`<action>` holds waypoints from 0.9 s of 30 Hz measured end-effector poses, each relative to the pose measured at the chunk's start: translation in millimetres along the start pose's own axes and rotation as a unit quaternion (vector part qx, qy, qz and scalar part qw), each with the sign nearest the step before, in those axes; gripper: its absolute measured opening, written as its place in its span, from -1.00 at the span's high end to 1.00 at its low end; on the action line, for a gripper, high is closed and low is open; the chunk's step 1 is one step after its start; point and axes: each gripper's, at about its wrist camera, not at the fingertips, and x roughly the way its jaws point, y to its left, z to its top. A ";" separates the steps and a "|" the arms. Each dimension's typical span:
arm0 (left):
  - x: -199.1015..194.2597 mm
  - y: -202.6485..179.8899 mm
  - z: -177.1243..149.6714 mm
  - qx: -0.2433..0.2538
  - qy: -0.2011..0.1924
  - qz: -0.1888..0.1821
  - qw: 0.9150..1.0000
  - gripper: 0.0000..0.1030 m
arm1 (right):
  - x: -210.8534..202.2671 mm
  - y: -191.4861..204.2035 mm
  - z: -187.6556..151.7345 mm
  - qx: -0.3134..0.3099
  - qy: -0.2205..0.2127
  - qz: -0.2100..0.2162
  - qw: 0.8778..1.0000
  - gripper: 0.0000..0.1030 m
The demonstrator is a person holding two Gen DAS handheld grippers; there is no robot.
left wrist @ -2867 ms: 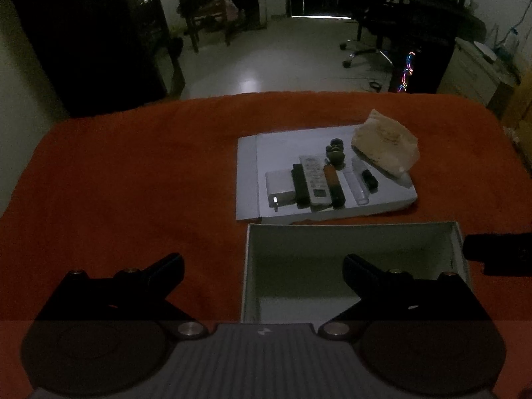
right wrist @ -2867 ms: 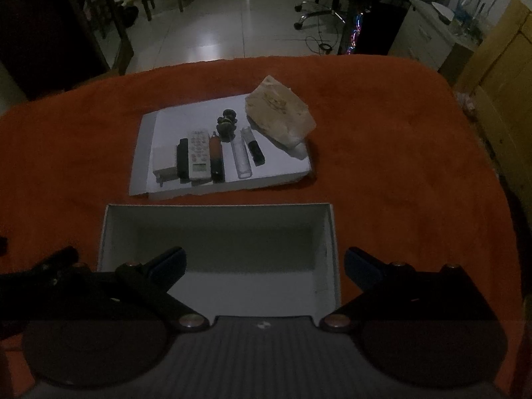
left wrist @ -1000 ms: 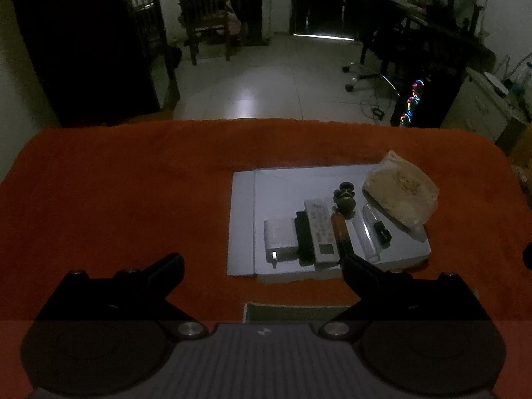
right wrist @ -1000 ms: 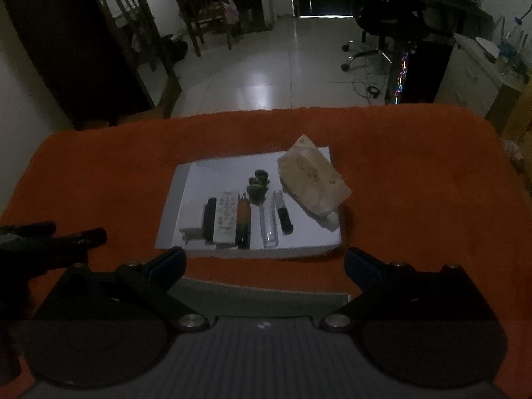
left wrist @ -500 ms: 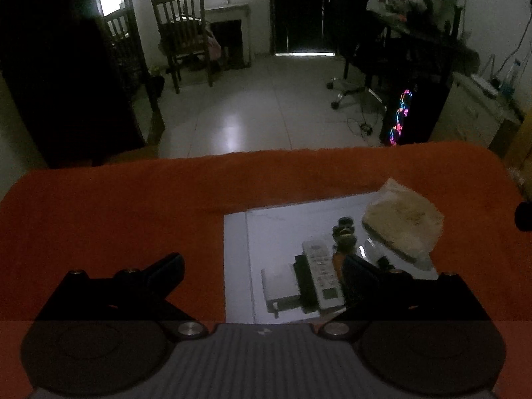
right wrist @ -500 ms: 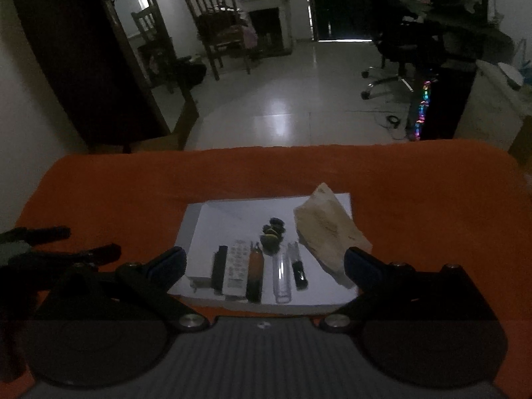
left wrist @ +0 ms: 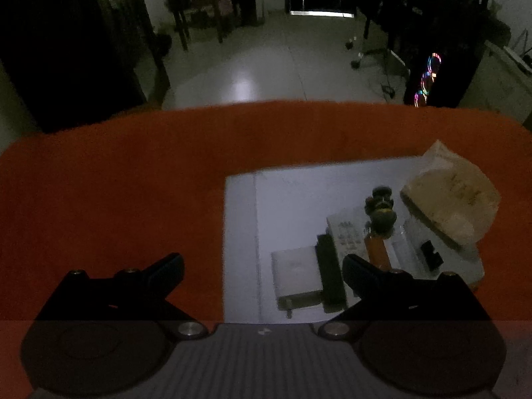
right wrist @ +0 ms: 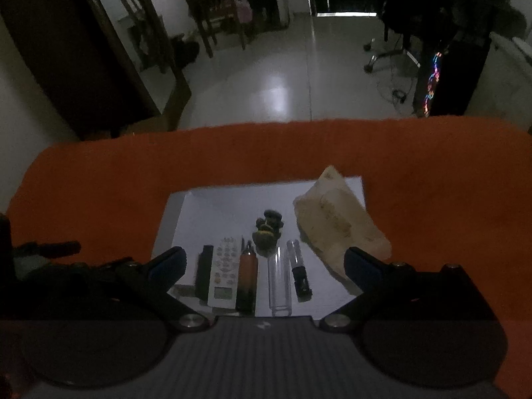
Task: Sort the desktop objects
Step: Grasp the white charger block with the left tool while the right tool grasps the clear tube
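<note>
- In the left wrist view, bare orange bench (left wrist: pixel 116 183) fills the left half.
- The white sheet (right wrist: pixel 226 206) is bare along its upper part.
- Lower centre, remote (right wrist: pixel 222 271), tube (right wrist: pixel 280 282) and figurine (right wrist: pixel 267 229) crowd together.
- A crumpled bag (right wrist: pixel 339 222) blocks the sheet's right.

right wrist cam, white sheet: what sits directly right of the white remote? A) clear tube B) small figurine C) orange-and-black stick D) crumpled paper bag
C: the orange-and-black stick lies beside the white remote, with the clear tube further right.
</note>
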 end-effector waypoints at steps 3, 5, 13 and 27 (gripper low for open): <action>22.9 -4.6 2.6 0.003 0.009 0.006 1.000 -1.00 | 23.5 -3.4 -0.4 -0.002 0.010 0.005 1.000 -1.00; 36.2 -5.0 0.5 -0.002 0.016 0.008 1.000 -1.00 | 35.8 -6.8 -3.0 -0.002 0.012 0.005 1.000 -1.00; 77.2 -10.6 -3.9 0.006 0.049 0.006 0.999 -1.00 | 78.6 -14.8 -9.3 -0.013 0.026 -0.023 0.999 -1.00; 108.1 -10.3 -3.1 0.015 0.070 -0.027 0.997 -0.77 | 145.7 -22.6 -21.2 -0.046 0.073 -0.042 0.995 -0.96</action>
